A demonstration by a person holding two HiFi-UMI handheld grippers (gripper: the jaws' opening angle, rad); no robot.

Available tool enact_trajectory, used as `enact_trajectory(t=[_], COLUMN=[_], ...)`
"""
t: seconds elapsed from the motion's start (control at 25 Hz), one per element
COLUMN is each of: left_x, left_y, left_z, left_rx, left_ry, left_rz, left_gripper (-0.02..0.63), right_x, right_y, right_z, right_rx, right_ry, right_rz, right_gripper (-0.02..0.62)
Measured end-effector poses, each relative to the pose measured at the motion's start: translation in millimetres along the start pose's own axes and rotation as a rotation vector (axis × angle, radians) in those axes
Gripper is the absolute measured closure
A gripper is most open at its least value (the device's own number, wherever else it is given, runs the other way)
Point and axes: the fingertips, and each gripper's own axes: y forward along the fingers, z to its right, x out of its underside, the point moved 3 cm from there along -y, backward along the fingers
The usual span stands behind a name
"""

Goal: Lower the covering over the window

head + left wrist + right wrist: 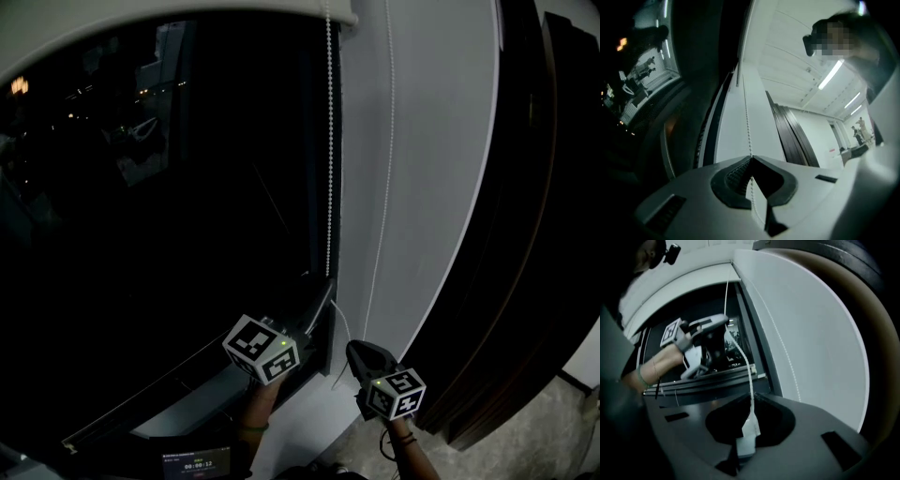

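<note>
The left gripper [751, 158] is clenched on the white bead chain [746, 117], the right gripper [752, 398] on a white cord [749, 380] with a plastic end piece [751, 428] — both low beside the dark window [169, 187]. The chain hangs from the blind's white casing [112, 19] above.

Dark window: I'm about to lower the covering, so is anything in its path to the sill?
Nothing visible blocks the dark window pane. The white beaded chain hangs along its right edge, pinched in the left tool; the right tool grips a white cord nearby.
</note>
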Motion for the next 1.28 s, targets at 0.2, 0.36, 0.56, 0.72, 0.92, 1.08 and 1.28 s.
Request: enact_trajectory(t=[0.2,0.36,0.56,0.72,0.92,1.08,1.28], left_x=[78.3,151.8,231.8,276.3,311.6,309.2,315.3], left_y=[-10.2,-29.6,-54.5,-75.4,-105.7,-106.4,-114.0], left_z=[-0.4,9.1,27.0,51.3,75.0,73.6,66.2], left_rx=[-0.017,-0.024,-0.023,-0.001,0.003,-0.002,-0.027], left_ry=[-0.085,-0.121,-0.204,-0.264,-0.340,-0.332,-0.362], left_rz=[-0.155,-0.329,-0.493,-0.599,-0.706,-0.709,-0.684], left_gripper=[0.600,0.600,0.600,0.600,0.600,0.600,0.600], right_x=[-80.0,-148.1,-225.2,-265.9,-291.1,-297.6,-295.9], right_y=[-17.5,-24.1,-9.1,8.2,25.7,27.6,21.5], right_z=[8.9,-4.8,-33.0,-54.2,-79.1,-77.0,-74.5], right_rx=[-0.013,-0.059,-0.149,-0.210,-0.304,-0.282,-0.301], right_ry=[-0.072,-0.172,-0.295,-0.349,-0.310,-0.271,-0.178], right_rz=[0.098,0.169,0.210,0.241,0.277,0.339,0.395], right_gripper=[0.581,0.563,0.508,0.506,0.506,0.533,0.574])
